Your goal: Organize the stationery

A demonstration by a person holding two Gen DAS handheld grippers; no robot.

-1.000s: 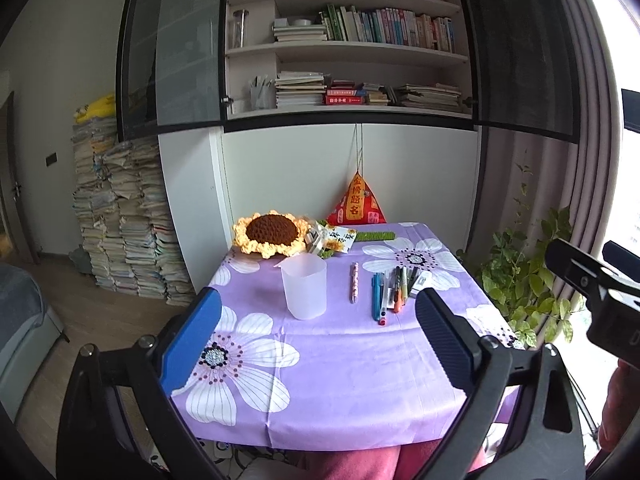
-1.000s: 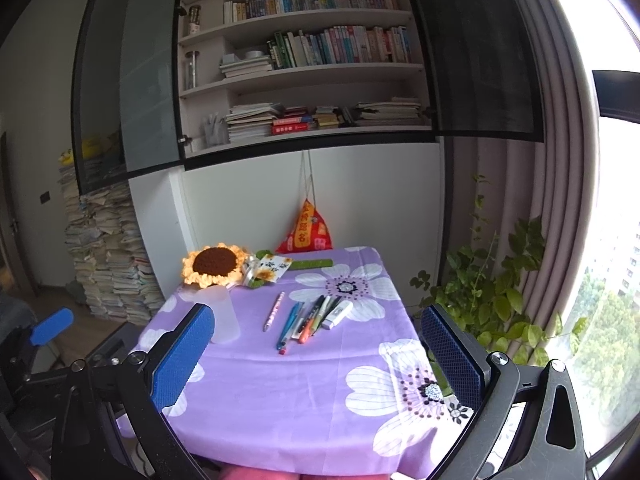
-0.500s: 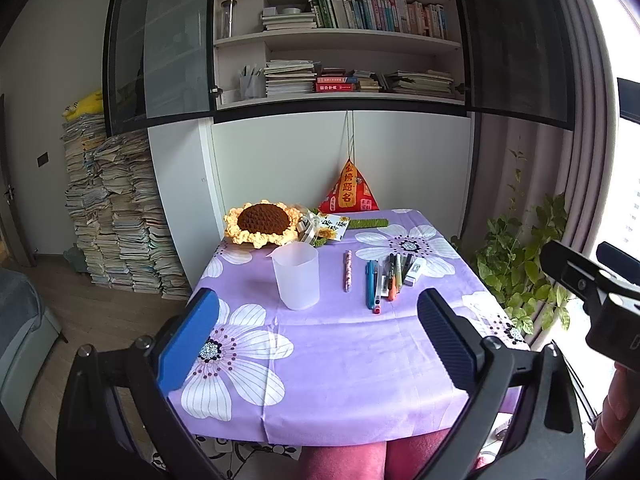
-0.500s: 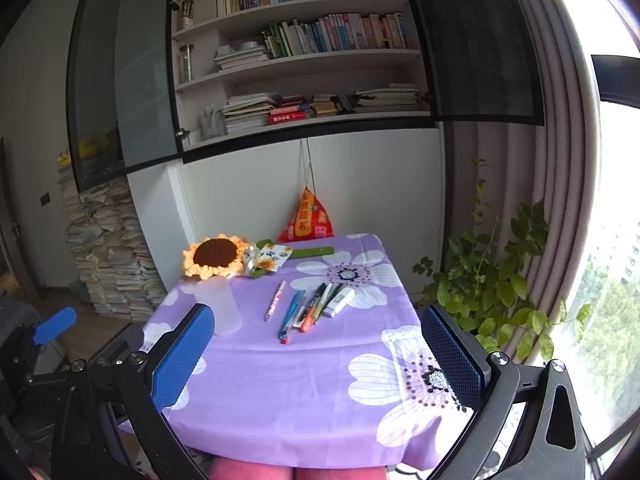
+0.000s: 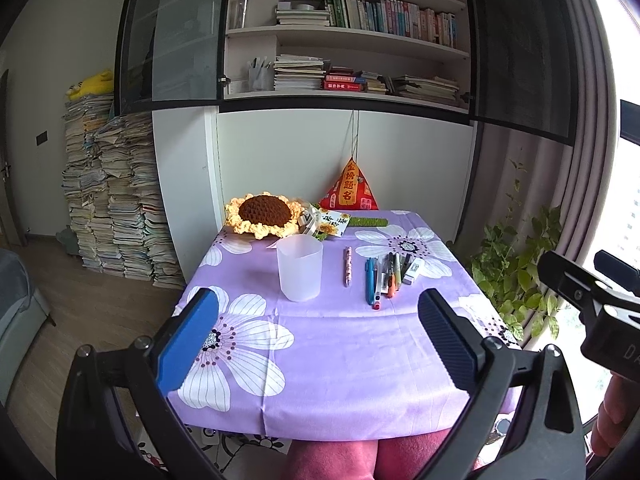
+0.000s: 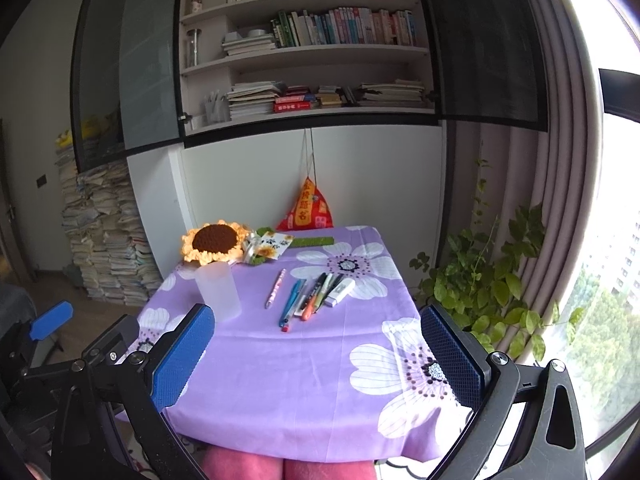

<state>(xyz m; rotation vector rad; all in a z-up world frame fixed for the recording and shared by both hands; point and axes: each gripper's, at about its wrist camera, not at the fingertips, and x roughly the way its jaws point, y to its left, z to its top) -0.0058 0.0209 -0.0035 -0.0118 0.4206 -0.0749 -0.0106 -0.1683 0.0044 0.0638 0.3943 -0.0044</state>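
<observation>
Blue rubber pads are facing each other far apart on the left gripper (image 5: 318, 334), so it is released and holding nothing. The right gripper (image 6: 318, 354) is spread wide in the same way, also with nothing between its pads. Both are hovering at the near edge of the table (image 5: 344, 364), above the purple flowered cloth, and are not touching anything.

Farther out, the translucent cup (image 5: 299, 267) is standing upright on the cloth, left of the stationery. A pink pen (image 5: 348, 266) is lying alone just beside it, and next to that a tight group of pens (image 5: 382, 278) is lying side by side with a white eraser (image 5: 413, 271) at its right end. The task seems not yet begun (I judge the cup is the place for the pens).

Behind these, a crochet sunflower (image 5: 264, 214) and a red pouch (image 5: 350, 192) are sitting near the wall.

What could go wrong: the pens are lying so close together that the fingers may be catching two at once, or pushing neighbours so they roll off. The cup looks light and tall, so a pen dropped at an angle, or a bump from the left gripper, could be tipping it over.
</observation>
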